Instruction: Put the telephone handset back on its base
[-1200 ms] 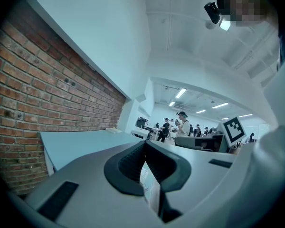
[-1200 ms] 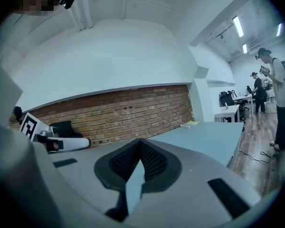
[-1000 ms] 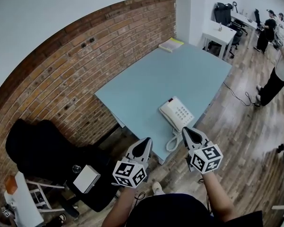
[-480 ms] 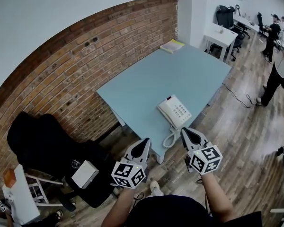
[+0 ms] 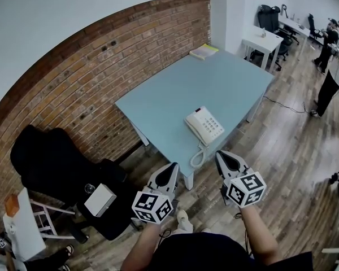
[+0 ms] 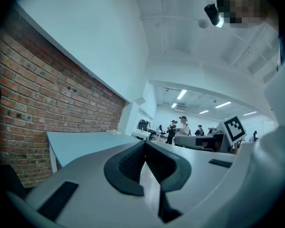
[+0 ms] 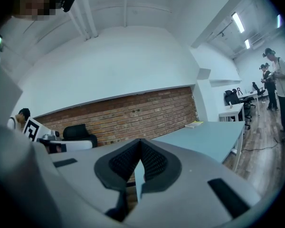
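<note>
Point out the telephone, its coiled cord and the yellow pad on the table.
telephone (image 5: 212,127), head view, keypad.
coiled cord (image 5: 198,156), head view, hanging loop.
yellow pad (image 5: 204,51), head view, top face.

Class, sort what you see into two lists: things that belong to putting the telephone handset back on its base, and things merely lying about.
Belongs to the job: telephone; coiled cord; blue table; left gripper; right gripper.

Lying about: yellow book; black chair; white box; white desk.

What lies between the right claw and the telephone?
Head view: only bare tabletop and wooden floor separate right claw from telephone; coiled cord hangs beside.
</note>
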The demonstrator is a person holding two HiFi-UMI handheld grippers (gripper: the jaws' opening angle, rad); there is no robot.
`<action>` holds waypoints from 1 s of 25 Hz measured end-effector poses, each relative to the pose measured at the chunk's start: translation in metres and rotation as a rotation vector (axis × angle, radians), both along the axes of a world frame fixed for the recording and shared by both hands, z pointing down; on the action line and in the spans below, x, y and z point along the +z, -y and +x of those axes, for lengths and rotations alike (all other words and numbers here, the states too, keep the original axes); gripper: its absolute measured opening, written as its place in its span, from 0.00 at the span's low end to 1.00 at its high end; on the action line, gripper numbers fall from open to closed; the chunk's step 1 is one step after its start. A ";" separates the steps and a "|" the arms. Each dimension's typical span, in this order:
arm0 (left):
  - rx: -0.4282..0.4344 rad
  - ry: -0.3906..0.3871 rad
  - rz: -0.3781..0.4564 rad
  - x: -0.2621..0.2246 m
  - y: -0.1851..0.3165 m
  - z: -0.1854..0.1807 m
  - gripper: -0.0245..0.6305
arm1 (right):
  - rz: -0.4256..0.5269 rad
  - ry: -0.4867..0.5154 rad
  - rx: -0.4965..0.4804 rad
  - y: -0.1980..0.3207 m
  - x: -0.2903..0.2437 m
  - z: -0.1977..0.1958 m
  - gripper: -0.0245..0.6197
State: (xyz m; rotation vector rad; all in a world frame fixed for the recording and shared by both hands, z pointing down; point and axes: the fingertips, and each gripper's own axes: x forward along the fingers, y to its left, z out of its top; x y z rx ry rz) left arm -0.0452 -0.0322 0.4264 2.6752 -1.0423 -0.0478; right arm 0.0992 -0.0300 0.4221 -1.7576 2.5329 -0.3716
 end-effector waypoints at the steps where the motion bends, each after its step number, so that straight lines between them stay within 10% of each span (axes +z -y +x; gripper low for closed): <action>1: 0.000 0.001 0.003 -0.001 -0.004 0.001 0.05 | 0.002 0.000 -0.003 -0.004 -0.001 0.000 0.06; 25: 0.014 0.037 0.035 -0.009 -0.081 0.024 0.05 | 0.032 0.028 -0.014 -0.083 -0.006 0.013 0.06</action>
